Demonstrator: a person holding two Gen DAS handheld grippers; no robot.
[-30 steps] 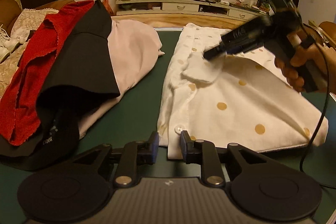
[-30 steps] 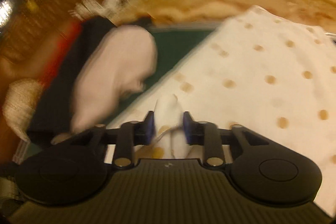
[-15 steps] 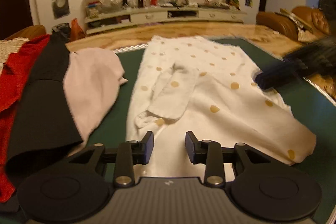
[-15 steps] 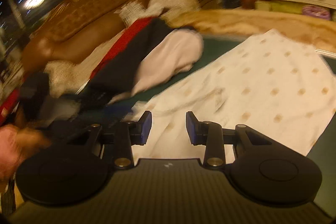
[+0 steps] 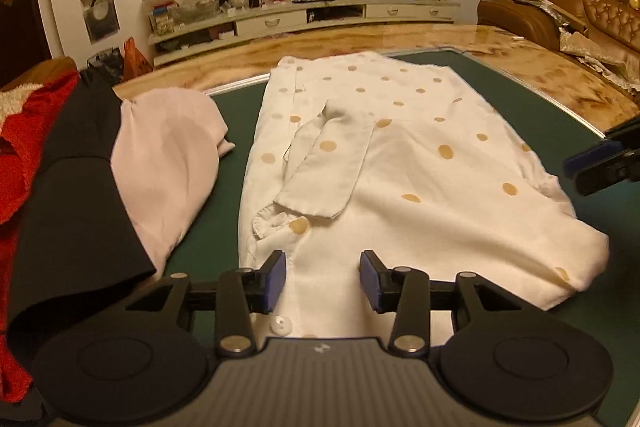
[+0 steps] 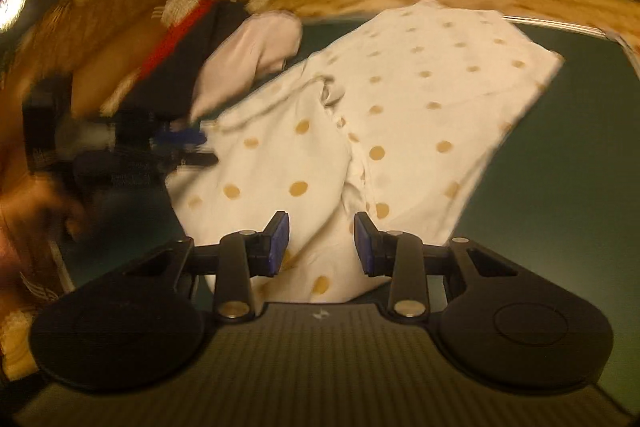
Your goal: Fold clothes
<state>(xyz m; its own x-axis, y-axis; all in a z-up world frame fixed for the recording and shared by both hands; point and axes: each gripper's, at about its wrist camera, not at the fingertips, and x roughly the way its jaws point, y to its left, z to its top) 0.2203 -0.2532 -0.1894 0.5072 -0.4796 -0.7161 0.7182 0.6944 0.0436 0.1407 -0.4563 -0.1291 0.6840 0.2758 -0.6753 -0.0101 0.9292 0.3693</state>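
Observation:
A white shirt with gold dots lies flat on the green table, one sleeve folded across its front. My left gripper hovers over the shirt's near edge; its jaws are opening and nothing is pinched between them. My right gripper is open above the shirt's right corner, with cloth below it but not gripped. It also shows as the right gripper at the left wrist view's right edge. The left gripper is blurred in the right wrist view.
A pile of clothes sits left of the shirt: a pink garment, a black one and a red one. The table's metal rim runs along the far right. Brown sofas stand beyond.
The right gripper let go of the sleeve cuff and swung out to the shirt's right side. The sleeve now lies folded on the shirt. The left gripper's jaws widened off the shirt's edge.

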